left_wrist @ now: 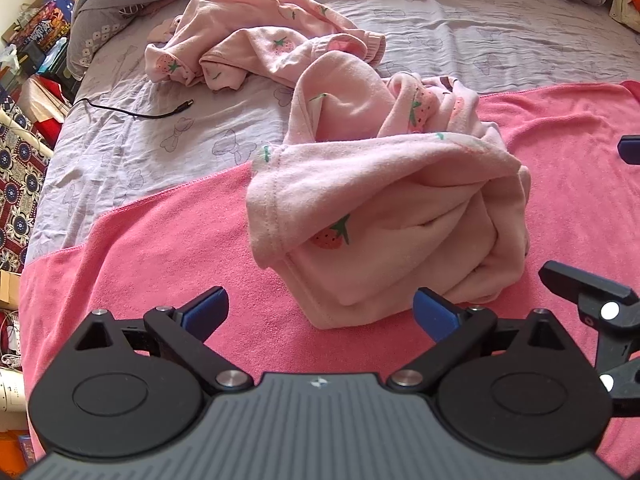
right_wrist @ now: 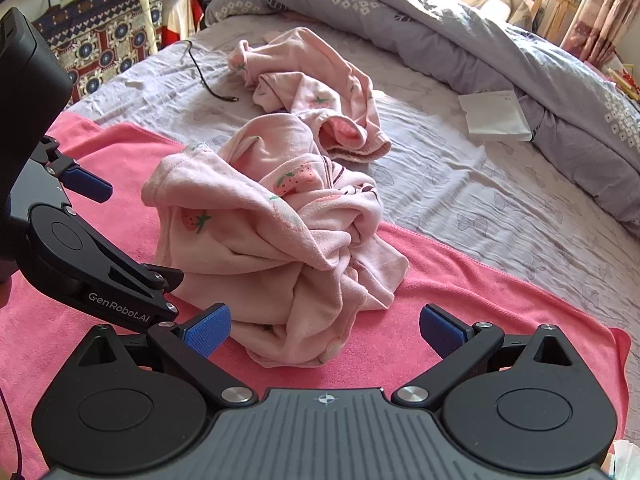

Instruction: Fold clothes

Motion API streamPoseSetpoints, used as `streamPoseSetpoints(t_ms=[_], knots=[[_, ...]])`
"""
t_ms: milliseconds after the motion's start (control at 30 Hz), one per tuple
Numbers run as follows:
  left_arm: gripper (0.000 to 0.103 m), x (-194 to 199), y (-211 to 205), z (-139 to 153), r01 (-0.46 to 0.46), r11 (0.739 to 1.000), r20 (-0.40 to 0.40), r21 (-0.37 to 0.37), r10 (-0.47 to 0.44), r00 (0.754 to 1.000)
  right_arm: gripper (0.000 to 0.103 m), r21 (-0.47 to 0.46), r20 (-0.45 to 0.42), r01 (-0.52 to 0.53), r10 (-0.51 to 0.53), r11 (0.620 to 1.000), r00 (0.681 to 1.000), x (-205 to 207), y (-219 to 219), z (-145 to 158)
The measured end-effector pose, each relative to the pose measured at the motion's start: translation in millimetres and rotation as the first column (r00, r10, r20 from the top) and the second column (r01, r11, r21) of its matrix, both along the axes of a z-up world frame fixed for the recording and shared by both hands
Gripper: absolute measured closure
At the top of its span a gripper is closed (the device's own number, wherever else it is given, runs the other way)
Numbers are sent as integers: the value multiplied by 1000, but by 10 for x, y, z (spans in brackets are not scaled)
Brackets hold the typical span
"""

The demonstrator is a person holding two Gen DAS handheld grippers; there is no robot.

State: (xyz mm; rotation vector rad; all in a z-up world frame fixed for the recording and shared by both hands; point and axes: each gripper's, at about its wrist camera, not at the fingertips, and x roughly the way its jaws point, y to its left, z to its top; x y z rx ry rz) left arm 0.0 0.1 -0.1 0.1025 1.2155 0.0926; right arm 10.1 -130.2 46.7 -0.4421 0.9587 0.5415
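A crumpled pale pink garment with strawberry print [left_wrist: 384, 216] lies bunched on a bright pink towel [left_wrist: 160, 264]; it also shows in the right wrist view [right_wrist: 272, 240]. A second pink strawberry garment [left_wrist: 256, 48] lies rumpled farther back on the lilac sheet, also in the right wrist view [right_wrist: 312, 96]. My left gripper [left_wrist: 320, 316] is open and empty, just in front of the near garment. My right gripper [right_wrist: 326, 332] is open and empty at the garment's near edge. The left gripper also shows in the right wrist view [right_wrist: 132, 236], at the left.
A black cable [left_wrist: 136, 112] lies on the sheet [left_wrist: 480, 32] left of the far garment. A grey floral duvet [right_wrist: 480, 40] is piled along the back. A white folded paper [right_wrist: 496, 116] lies by it. Cluttered bags stand beside the bed [right_wrist: 100, 32].
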Motion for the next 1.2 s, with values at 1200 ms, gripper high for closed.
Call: streamPoseSetpoints(t_ms=[1200], knots=[[2, 5, 143, -124, -26, 998, -4, -65, 26, 1000, 2, -26, 30, -58, 59, 998, 998, 45, 78, -94]])
